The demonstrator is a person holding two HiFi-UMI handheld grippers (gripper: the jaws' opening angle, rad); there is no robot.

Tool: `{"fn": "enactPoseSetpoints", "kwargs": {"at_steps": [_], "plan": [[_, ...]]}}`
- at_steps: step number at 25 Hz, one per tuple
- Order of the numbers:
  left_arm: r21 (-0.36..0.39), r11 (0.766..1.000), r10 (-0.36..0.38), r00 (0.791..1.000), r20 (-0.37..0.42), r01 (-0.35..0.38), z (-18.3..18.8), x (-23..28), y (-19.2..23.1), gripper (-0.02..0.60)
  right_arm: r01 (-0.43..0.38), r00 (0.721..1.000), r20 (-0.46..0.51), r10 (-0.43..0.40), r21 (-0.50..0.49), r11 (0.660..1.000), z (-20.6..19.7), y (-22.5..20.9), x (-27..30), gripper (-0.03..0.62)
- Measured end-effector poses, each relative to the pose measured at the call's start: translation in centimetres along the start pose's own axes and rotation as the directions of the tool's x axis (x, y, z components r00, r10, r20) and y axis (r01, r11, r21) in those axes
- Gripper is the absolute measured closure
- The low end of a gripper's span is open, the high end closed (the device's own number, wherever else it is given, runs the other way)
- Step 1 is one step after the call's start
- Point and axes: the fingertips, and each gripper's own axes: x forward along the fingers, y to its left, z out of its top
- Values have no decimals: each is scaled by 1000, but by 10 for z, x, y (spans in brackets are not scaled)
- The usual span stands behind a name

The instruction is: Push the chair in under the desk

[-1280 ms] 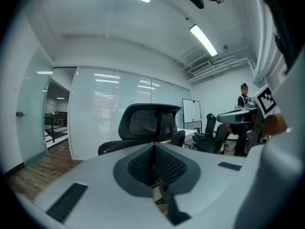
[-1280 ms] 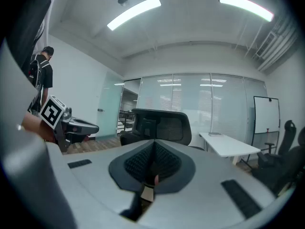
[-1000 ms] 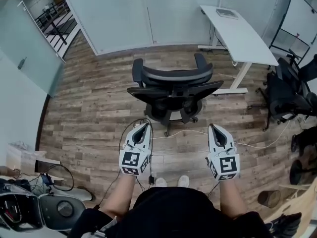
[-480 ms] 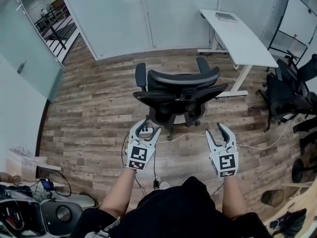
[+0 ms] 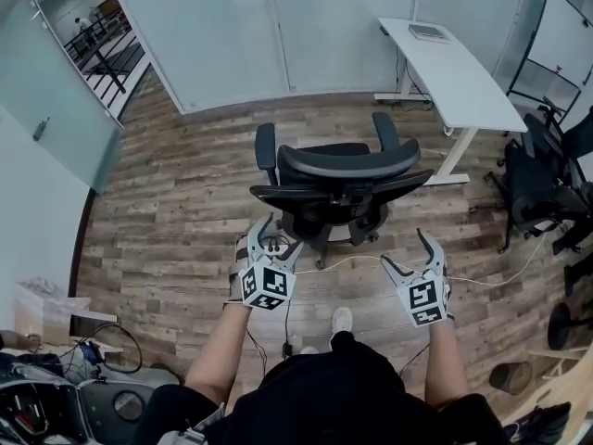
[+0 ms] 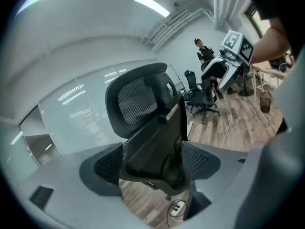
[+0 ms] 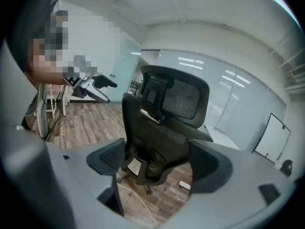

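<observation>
So on the far left there's just the glass wall (image 5: 56, 100) and a lot of wood floor (image 5: 176, 211). The left tool (image 5: 276, 235) is held out low in front of the person, and its jaws are spreading apart right now. Nothing is gripped; the chair's backrest just shows through the gap, close ahead. The chair (image 5: 338, 179) is a black mesh office one, standing out in the open floor with its back toward the person, well apart from the white surface (image 5: 454, 68) at the upper right and not under it at all. The right tool (image 5: 408, 253) is level with the left one, its jaws also swinging open and empty. A pale cable (image 5: 482, 281) trails across the floor past it. More black chairs (image 5: 533, 179) are bunched on the far right.
</observation>
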Motion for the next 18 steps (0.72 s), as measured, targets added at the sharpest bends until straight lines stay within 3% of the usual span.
{"fn": "enactPoseSetpoints", "kwargs": {"at_steps": [8, 18], "plan": [[129, 990, 73, 993, -97, -60, -15, 44, 37, 196, 0, 997, -76, -12, -154, 988, -10, -43, 44, 169], [235, 972, 79, 964, -253, -18, -48, 82, 64, 195, -35, 989, -147, -20, -366, 930, -19, -84, 94, 169]]}}
